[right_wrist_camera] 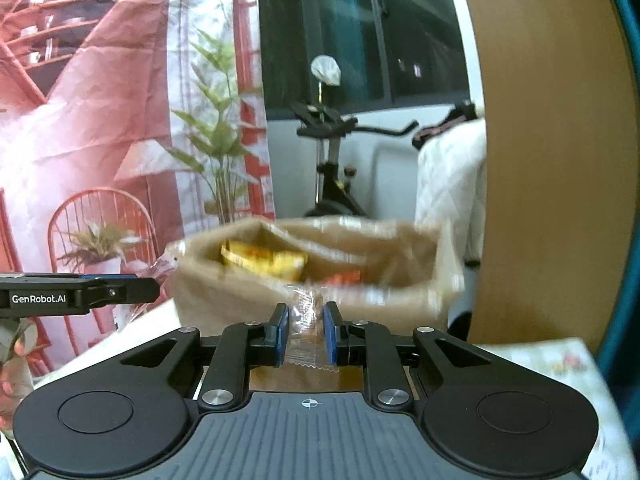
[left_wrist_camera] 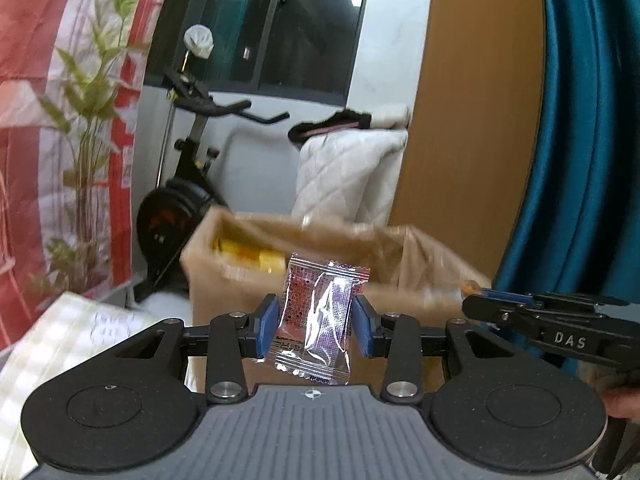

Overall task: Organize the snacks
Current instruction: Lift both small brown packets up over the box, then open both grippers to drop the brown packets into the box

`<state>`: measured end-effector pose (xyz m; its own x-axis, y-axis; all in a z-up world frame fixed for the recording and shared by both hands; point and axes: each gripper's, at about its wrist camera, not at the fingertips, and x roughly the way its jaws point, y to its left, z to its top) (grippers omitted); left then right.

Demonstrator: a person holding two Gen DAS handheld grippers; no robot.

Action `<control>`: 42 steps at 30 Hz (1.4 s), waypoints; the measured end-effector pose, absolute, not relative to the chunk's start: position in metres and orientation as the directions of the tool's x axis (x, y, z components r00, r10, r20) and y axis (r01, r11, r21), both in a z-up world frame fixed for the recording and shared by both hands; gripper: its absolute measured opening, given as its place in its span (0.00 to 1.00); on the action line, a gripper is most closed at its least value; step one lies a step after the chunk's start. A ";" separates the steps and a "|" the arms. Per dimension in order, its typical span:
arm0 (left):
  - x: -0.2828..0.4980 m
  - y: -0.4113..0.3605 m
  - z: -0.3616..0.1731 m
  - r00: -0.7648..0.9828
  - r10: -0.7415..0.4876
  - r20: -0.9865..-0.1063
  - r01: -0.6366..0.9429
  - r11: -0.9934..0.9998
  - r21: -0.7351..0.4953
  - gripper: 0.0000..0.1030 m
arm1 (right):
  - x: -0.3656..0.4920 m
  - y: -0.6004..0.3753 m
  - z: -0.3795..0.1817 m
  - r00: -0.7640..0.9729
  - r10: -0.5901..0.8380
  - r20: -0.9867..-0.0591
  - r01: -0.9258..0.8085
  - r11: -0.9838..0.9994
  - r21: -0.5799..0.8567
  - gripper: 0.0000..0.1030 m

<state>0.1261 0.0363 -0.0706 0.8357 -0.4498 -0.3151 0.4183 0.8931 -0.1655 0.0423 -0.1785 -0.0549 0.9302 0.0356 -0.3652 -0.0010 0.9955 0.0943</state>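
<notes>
Left gripper [left_wrist_camera: 316, 322]: blue pads clamped on a red-dotted clear snack packet [left_wrist_camera: 318, 316], held upright. Right gripper [right_wrist_camera: 306, 334]: pinching a clear wrapper [right_wrist_camera: 306, 338]. Beyond both, cardboard box [right_wrist_camera: 240, 300] containing yellow packets [right_wrist_camera: 264, 262].

The open top of the box [right_wrist_camera: 304, 300] is free, but yellow packets [right_wrist_camera: 264, 260] fill its left part. The right part has more room. The wooden board [right_wrist_camera: 552, 160] stands close at the right. An exercise bike [left_wrist_camera: 180, 208] stands behind the box.
</notes>
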 end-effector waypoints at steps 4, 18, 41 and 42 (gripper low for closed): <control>0.159 0.021 -0.056 0.841 -0.449 -0.301 0.430 0.893 -0.130 0.41 | 0.077 -0.188 -0.034 0.936 0.015 -0.352 0.011 0.997 0.072 0.17; 0.227 -0.005 -0.073 0.829 -0.400 -0.390 0.405 0.911 -0.073 0.59 | 0.161 -0.219 -0.067 0.872 -0.077 -0.484 0.126 0.990 0.068 0.32; 0.134 0.031 -0.058 0.828 -0.396 -0.397 0.388 0.916 -0.104 0.81 | 0.067 -0.185 -0.042 0.903 -0.033 -0.428 0.078 0.993 0.089 0.56; 0.129 0.034 -0.061 0.825 -0.397 -0.403 0.385 0.916 -0.113 0.81 | 0.062 -0.184 -0.043 0.904 -0.028 -0.427 0.076 0.993 0.095 0.56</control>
